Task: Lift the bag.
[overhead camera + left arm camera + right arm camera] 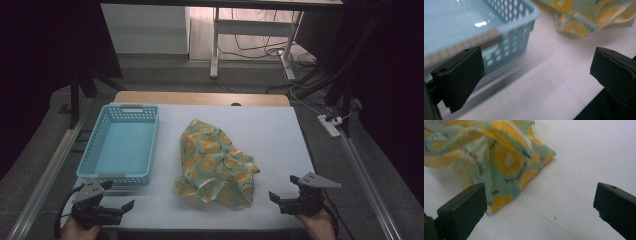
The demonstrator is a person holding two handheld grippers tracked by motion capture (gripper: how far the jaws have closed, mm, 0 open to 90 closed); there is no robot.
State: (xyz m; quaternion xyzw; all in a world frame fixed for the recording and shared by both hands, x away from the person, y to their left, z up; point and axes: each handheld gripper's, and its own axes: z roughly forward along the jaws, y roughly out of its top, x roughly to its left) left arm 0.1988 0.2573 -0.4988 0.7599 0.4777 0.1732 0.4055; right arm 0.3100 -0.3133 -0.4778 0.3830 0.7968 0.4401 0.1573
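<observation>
Crumpled green cloth with yellow citrus print lies mid-table, right of light-blue perforated plastic basket. Left gripper and right gripper: jaws wide, empty. Risk: pinching one loose layer, so the fabric slips free.

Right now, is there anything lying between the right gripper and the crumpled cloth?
No. In the high view, bare white table separates the right gripper from the cloth; the right gripper view shows the same.
</observation>
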